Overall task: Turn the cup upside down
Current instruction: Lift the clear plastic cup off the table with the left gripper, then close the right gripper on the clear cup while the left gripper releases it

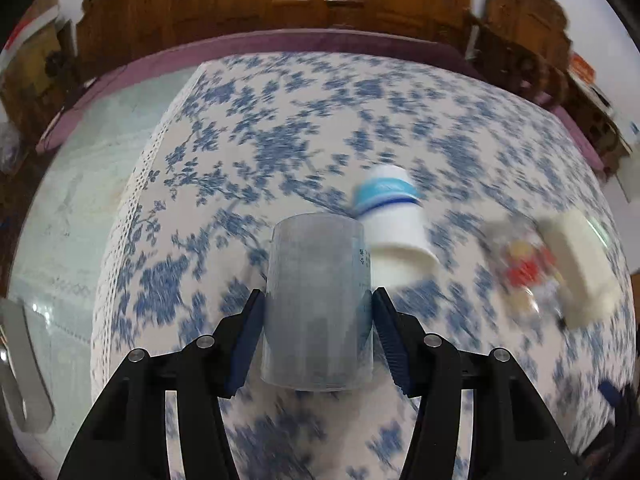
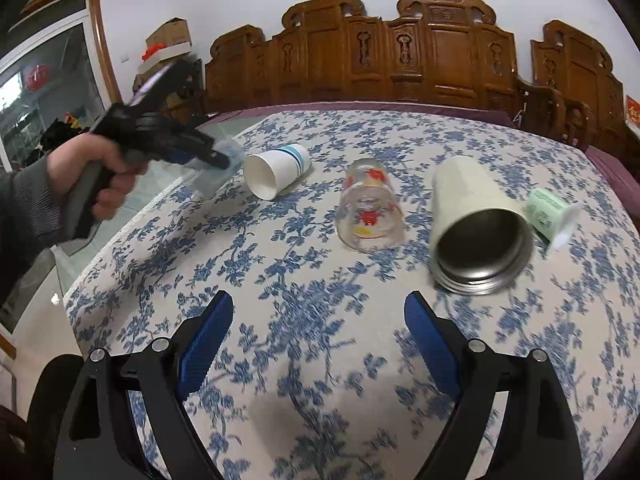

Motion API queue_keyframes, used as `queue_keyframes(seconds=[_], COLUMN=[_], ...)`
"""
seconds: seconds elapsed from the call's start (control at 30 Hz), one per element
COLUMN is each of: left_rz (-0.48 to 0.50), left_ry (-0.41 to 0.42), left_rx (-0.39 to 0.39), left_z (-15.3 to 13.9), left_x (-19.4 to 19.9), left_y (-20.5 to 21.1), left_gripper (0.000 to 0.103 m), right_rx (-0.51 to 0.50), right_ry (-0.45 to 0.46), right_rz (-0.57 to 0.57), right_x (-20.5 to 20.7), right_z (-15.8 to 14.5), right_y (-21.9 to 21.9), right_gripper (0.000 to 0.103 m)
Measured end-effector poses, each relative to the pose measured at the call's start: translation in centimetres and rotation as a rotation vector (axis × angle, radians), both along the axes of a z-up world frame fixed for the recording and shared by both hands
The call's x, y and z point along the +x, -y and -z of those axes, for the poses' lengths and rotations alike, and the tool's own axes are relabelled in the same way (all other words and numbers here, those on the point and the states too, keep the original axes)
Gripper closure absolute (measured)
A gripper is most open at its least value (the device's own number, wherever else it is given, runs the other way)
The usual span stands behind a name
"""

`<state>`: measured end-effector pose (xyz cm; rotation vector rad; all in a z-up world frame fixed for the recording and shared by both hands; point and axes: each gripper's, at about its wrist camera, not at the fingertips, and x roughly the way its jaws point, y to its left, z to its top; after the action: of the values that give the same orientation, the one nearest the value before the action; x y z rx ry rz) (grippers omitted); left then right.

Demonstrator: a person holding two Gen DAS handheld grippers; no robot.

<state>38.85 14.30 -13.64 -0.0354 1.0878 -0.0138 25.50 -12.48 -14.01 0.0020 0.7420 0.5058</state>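
Observation:
My left gripper (image 1: pixel 318 300) is shut on a translucent grey-blue cup (image 1: pixel 318 304), its blue pads pressing both sides, held above the floral tablecloth (image 1: pixel 280 128). In the right wrist view the left gripper (image 2: pixel 218 158) holds that cup (image 2: pixel 216 170) tilted over the table's left edge. A white paper cup with blue bands (image 2: pixel 276 172) lies on its side; it also shows in the left wrist view (image 1: pixel 394 224). A clear glass with red print (image 2: pixel 370 206) and a cream steel tumbler (image 2: pixel 476 224) lie on their sides. My right gripper (image 2: pixel 318 332) is open and empty above the cloth.
A small green-labelled cup (image 2: pixel 550 216) lies at the right beside the tumbler. Carved wooden chairs (image 2: pixel 436 52) stand behind the table. The table's left edge (image 2: pixel 120 240) drops to a tiled floor. The left wrist view is motion-blurred.

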Motion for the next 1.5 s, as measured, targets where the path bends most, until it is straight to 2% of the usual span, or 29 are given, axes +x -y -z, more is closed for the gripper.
queue_keyframes(seconds=[0.2,0.3,0.5,0.6,0.8,1.0,1.23,1.27,1.3,1.4,1.47,1.5], left_rz=[0.087,0.123,0.196,0.226,0.229,0.240,0.242,0.240,0.236,0.223,0.205,0.185], left_ry=[0.070,0.087,0.089,0.084,0.059,0.033,0.036,0.038,0.047,0.099,0.144,0.193], left_rx=[0.013,-0.008,-0.045,-0.031,-0.054,-0.050,-0.052,-0.063,-0.081,-0.096,-0.090,-0.058], left_z=[-1.9,-2.2,-0.3,0.9,2.8,4.5,4.8,4.6,4.3,2.8,1.8,1.0], left_x=[-5.4,-7.9,-11.8,-13.2,-14.8,-14.6,-14.1,-14.1,-14.2,-14.8,-15.3,-15.9], left_y=[5.4,7.9,13.3,15.5,17.7,19.1,18.9,18.6,18.3,17.1,16.1,15.4], left_gripper=[0.051,0.051,0.051,0.051,0.051,0.050,0.049,0.046,0.036,0.028,0.022,0.018], right_rx=[0.002,0.006,-0.011,-0.024,-0.042,-0.038,-0.054,-0.057,-0.061,-0.075,-0.084,-0.090], right_ry=[0.028,0.046,0.061,0.060,0.031,0.007,-0.026,-0.029,-0.029,-0.027,-0.029,-0.032], right_rz=[0.033,0.054,0.098,0.119,0.156,0.179,0.190,0.189,0.186,0.181,0.175,0.171], right_x=[-2.0,-3.0,-4.1,-4.5,-4.2,-3.5,-2.8,-2.7,-2.7,-2.7,-2.7,-2.6], right_z=[-0.7,-1.1,-0.8,-0.2,1.4,2.2,2.3,2.2,1.8,0.7,0.0,-0.4], right_y=[1.9,3.3,5.4,6.5,8.6,9.7,9.5,9.4,9.2,8.7,8.3,8.0], right_gripper=[0.014,0.014,0.014,0.014,0.014,0.014,0.014,0.014,0.014,0.014,0.014,0.014])
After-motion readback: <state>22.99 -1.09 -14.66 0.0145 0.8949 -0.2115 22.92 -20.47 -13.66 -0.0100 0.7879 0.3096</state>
